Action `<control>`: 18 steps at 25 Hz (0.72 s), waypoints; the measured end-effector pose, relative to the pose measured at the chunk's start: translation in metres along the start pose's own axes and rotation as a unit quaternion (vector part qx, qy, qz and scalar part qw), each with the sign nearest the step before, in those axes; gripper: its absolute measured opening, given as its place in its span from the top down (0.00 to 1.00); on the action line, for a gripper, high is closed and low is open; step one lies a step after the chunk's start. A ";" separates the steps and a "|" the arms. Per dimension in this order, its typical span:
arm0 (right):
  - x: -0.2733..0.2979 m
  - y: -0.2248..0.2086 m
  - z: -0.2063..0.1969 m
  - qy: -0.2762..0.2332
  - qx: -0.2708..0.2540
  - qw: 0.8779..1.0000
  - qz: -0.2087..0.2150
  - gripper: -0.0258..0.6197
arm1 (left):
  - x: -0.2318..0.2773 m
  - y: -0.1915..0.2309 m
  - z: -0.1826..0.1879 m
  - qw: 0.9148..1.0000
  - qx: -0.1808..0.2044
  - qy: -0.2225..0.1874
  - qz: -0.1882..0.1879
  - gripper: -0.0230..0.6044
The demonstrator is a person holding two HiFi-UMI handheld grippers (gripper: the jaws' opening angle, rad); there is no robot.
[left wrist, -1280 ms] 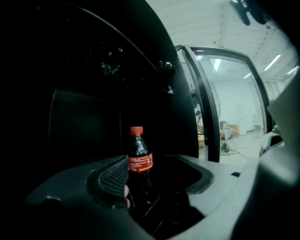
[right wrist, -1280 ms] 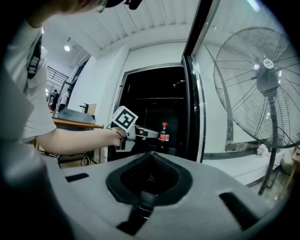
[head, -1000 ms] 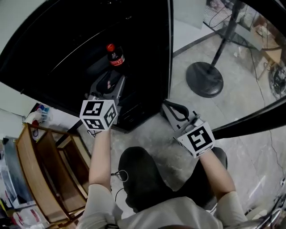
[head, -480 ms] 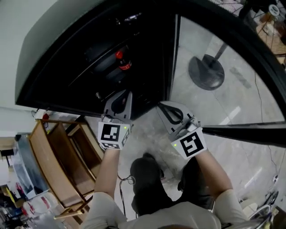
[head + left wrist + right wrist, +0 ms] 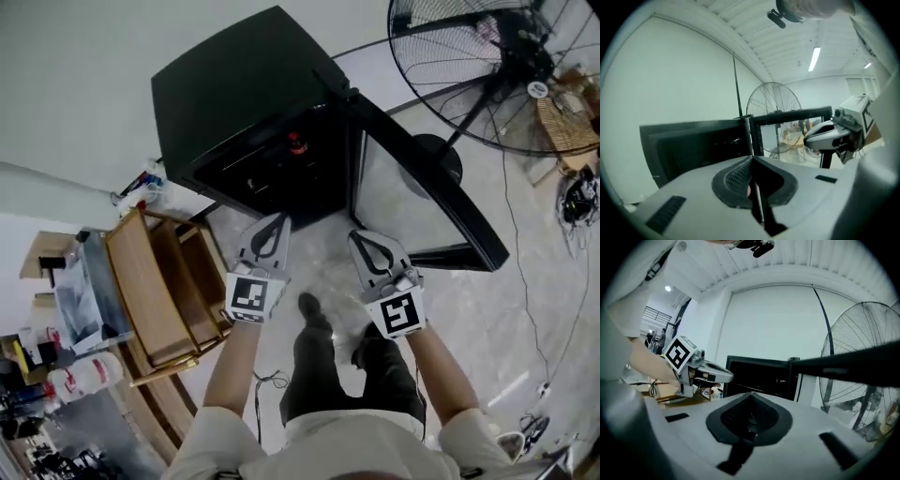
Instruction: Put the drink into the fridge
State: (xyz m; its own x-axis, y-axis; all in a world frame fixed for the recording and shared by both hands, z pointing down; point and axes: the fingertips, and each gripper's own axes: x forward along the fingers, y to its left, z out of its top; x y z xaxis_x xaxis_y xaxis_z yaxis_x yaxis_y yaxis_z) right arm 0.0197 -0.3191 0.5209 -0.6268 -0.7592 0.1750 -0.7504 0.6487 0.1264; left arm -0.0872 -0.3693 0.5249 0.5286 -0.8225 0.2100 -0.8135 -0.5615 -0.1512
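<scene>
The drink, a dark bottle with a red cap (image 5: 296, 142), stands upright inside the open black fridge (image 5: 246, 89). The fridge's glass door (image 5: 422, 173) swings out to the right. My left gripper (image 5: 275, 221) hangs over the floor in front of the fridge, well short of the bottle, shut and empty. My right gripper (image 5: 362, 238) is level with it on the right, also shut with nothing in it. In the left gripper view the pads (image 5: 740, 176) meet, with the fridge (image 5: 693, 145) ahead. The right gripper view shows the left gripper (image 5: 701, 371) and the fridge (image 5: 761, 376).
A wooden shelf unit (image 5: 155, 291) stands left of the fridge, with bottles and clutter behind it. A tall standing fan (image 5: 478, 66) and its round base (image 5: 439, 155) are behind the door. Cables (image 5: 539, 394) lie on the floor at right. The person's legs are below the grippers.
The person has stood up and backed away, so the fridge looks smaller and farther. Both grippers have drawn back from the fridge. The left jaws have closed. The bottle stays inside.
</scene>
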 end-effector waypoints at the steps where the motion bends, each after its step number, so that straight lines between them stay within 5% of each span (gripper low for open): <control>1: -0.014 0.002 0.016 0.002 0.005 1.000 0.003 0.96 | -0.013 -0.007 0.018 1.000 -0.009 0.003 0.001 0.95; 9: -0.111 0.021 0.124 0.021 0.043 0.998 0.028 0.96 | -0.120 -0.046 0.132 0.998 -0.059 0.014 0.026 0.95; 18: -0.176 0.063 0.168 0.029 0.056 0.997 0.040 0.96 | -0.250 -0.069 0.169 0.993 -0.096 0.017 0.061 0.95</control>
State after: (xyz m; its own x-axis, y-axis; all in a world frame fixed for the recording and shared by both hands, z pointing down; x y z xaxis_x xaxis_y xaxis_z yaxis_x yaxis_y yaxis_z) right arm 0.0473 -0.1535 0.3338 -0.6747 -0.6993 0.2361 -0.7196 0.6943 0.0001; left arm -0.1216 -0.1405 0.3193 0.4173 -0.8778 0.2352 -0.9040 -0.4275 0.0084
